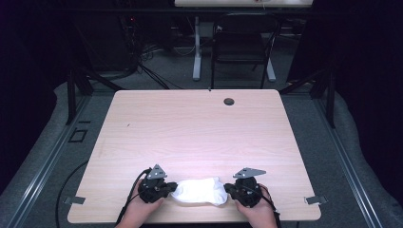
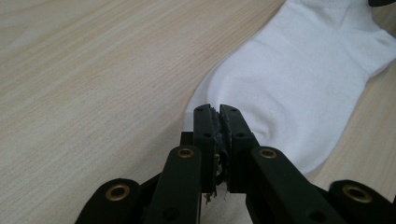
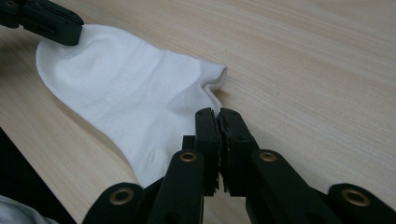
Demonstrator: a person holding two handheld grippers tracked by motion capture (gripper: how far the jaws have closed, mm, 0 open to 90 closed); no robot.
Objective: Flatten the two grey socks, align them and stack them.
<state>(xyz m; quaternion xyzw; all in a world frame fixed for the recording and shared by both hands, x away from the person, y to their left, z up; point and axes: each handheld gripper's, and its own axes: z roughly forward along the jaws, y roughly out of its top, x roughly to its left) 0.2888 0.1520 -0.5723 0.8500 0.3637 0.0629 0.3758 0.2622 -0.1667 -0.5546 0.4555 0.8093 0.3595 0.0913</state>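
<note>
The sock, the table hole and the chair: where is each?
Sock (image 1: 199, 191), high view, middle of the white fabric.
Hole (image 1: 229, 101), high view, the dark round hole near the table's far edge.
Chair (image 1: 240, 45), high view, its dark seat.

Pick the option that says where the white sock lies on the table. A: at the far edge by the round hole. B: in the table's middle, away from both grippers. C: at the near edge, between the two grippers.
C: the white sock lies at the near edge, between the left gripper and right gripper.

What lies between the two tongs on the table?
A white sock spans the whole stretch between the left tongs and right tongs, lying on the table; the high view shows it.
</note>
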